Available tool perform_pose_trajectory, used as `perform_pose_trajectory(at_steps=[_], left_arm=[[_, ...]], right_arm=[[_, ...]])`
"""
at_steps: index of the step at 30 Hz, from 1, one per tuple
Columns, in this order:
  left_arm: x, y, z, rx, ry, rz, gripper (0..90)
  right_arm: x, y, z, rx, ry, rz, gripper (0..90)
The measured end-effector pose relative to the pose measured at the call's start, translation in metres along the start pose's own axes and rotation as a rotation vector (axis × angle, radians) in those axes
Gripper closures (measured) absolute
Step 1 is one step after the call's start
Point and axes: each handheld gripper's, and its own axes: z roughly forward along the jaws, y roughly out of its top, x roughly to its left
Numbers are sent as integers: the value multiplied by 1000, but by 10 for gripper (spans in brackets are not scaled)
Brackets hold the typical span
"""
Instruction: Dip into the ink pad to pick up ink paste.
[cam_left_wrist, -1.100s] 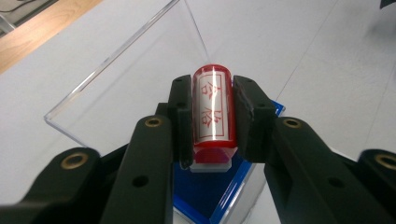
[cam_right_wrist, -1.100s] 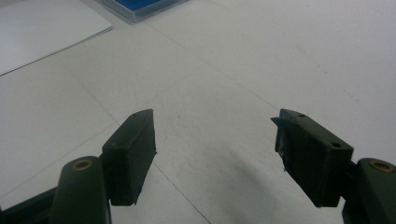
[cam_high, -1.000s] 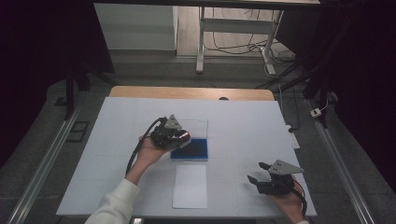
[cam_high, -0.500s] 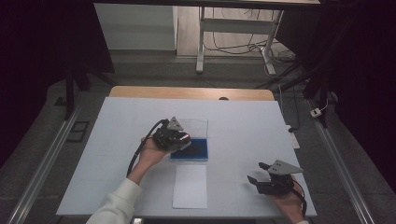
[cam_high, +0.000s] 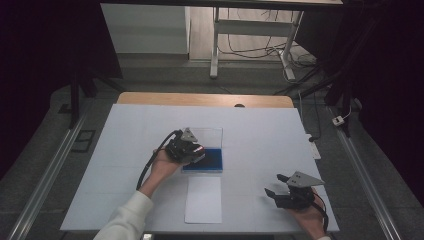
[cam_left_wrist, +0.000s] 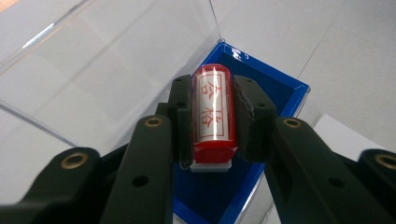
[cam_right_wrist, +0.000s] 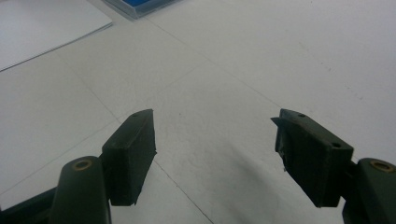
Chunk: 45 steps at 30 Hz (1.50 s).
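Red stamp, cylindrical, pinched sideways between the left gripper's jaws, held over the blue ink pad with its clear lid standing open behind. Right gripper rests spread and empty on the white table, well apart.

Risks, as I judge them: the round barrel could roll or slip in the pinch when pressed down; a tilted press would ink unevenly; the wrist may knock the lid.

High view places the paper sheet just in front of the pad. Left gripper view alone resolves the stamp's red characters.
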Motion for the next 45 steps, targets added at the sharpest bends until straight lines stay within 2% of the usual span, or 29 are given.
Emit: perform_pose_trajectory(at_steps=[10,23,45], left_arm=[[1,-2,4,18,-1,3,705],[4,-3,6,24,-16,-20,706],[1,-2,7,44,2,1,709]], right_arm=[[0,0,0,3,-3,-6,290],[0,0,1,5,-4,-7,289],[1,0,1,15,-6,-10,290]])
